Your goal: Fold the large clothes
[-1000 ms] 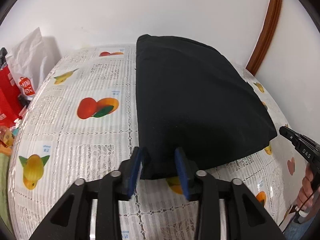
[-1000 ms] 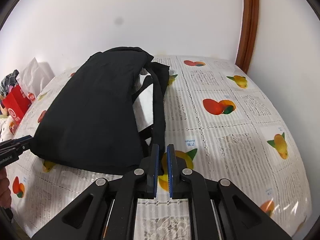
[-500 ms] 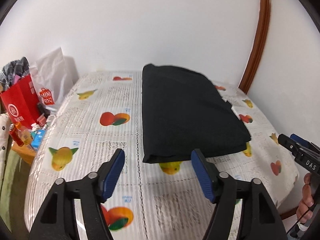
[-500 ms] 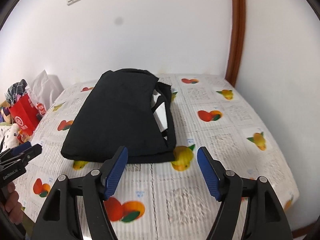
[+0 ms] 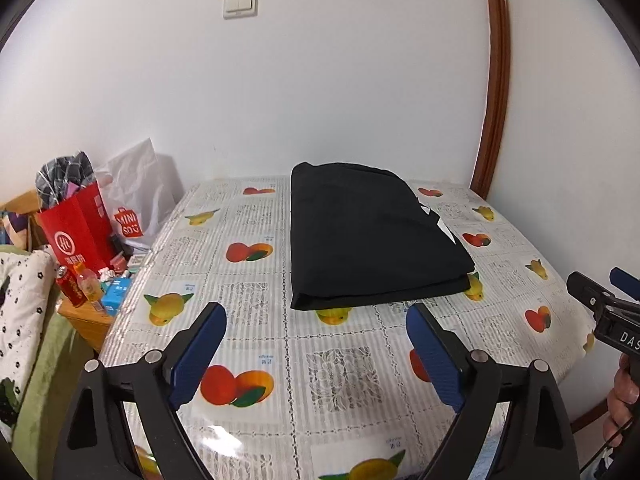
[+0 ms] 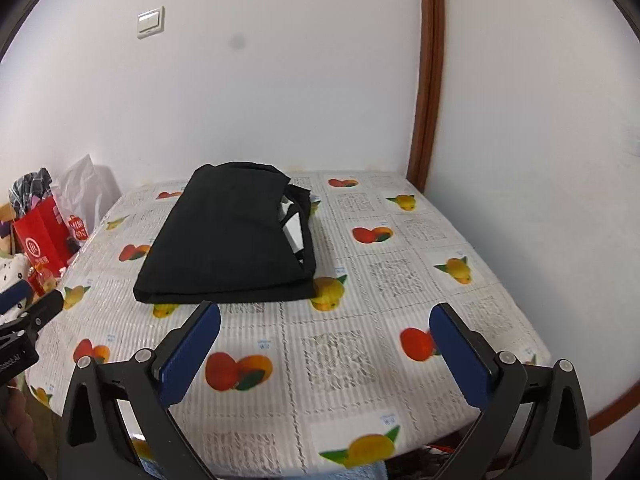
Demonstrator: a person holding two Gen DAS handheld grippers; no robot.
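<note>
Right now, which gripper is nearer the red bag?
Left. The left gripper is on the red bag's side of the table; the right gripper is beyond it, farther off. Both jaws are opening, nothing between them.

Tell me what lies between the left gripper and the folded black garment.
Only bare fruit-print tablecloth separates the left gripper, jaws opening and empty, from the folded black garment, as the left wrist view shows.

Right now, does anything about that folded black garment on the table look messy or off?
Mostly neat, but the black garment's right edge is untidy: a loose black band bulges out past the top layer, with white patches peeking through. The near and left edges look straight. It lies flat on the fruit-print tablecloth.
</note>
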